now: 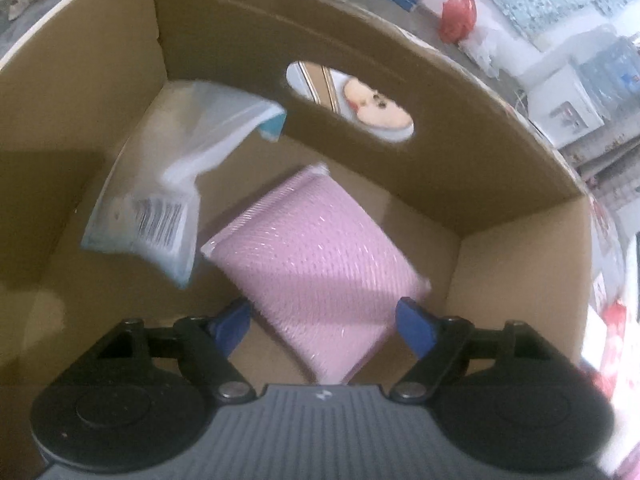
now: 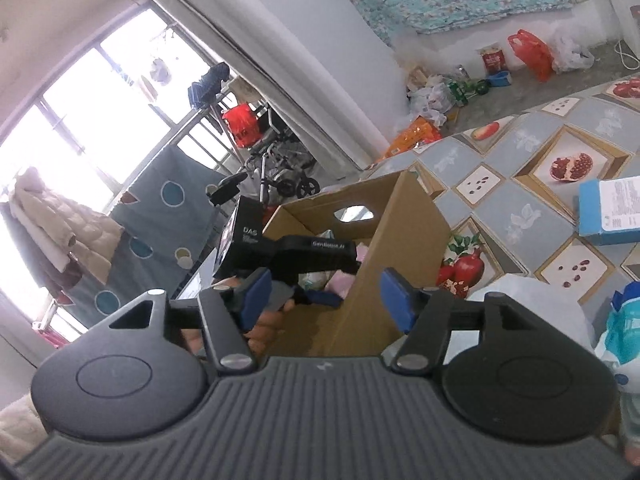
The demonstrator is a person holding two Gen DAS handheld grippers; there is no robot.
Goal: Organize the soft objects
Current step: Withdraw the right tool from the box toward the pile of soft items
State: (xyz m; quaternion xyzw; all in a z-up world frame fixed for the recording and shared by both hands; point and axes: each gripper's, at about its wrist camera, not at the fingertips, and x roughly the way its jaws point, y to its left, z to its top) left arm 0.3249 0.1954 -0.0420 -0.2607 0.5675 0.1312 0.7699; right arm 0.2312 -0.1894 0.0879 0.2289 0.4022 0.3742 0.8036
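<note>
In the left wrist view I look down into a cardboard box (image 1: 400, 168). A pink mesh-covered pad (image 1: 316, 256) lies tilted on its floor, its near end between the blue fingers of my left gripper (image 1: 326, 330). The jaws stand open and the pads do not press on it. A clear plastic packet with a barcode (image 1: 160, 208) leans in the box's far left corner. The right wrist view shows the same box (image 2: 404, 240), with a hand holding my left gripper (image 2: 312, 296) down inside it. My right gripper (image 2: 326, 300) hovers open and empty beside the box.
The box stands on a table cloth (image 2: 520, 216) printed with fruit. A blue carton (image 2: 612, 212) lies to the right and a white bag with a teal packet (image 2: 624, 320) at the near right. Bags and clutter line the far floor.
</note>
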